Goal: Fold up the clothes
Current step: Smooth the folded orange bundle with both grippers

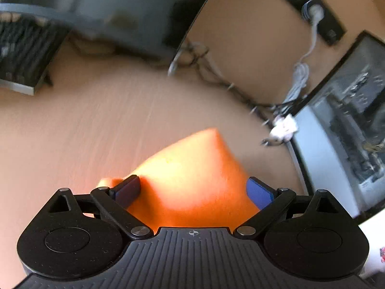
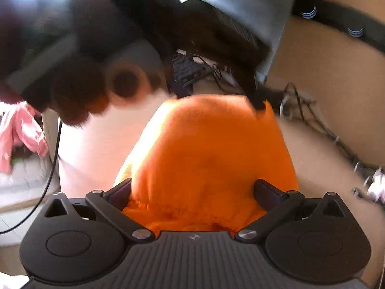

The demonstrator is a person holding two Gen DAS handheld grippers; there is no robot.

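Observation:
An orange garment (image 1: 192, 175) fills the space between the fingers of my left gripper (image 1: 193, 187). The blue pads (image 1: 258, 191) stand wide apart on either side of the cloth, which hangs over the wooden desk (image 1: 101, 125). In the right wrist view the same orange garment (image 2: 204, 154) bulges up between the fingers of my right gripper (image 2: 192, 190), whose jaws also stand wide apart around it. The other gripper and the hand holding it (image 2: 79, 72) hover blurred at the upper left, its far finger touching the cloth's top edge.
A keyboard (image 1: 21, 53) lies at the desk's far left, a monitor (image 1: 108, 12) behind it. Tangled cables (image 1: 211, 72) and a white plug (image 1: 284, 130) run along the back wall. A second screen (image 1: 349, 125) stands at right. Pink clothes (image 2: 21, 134) lie beside the desk.

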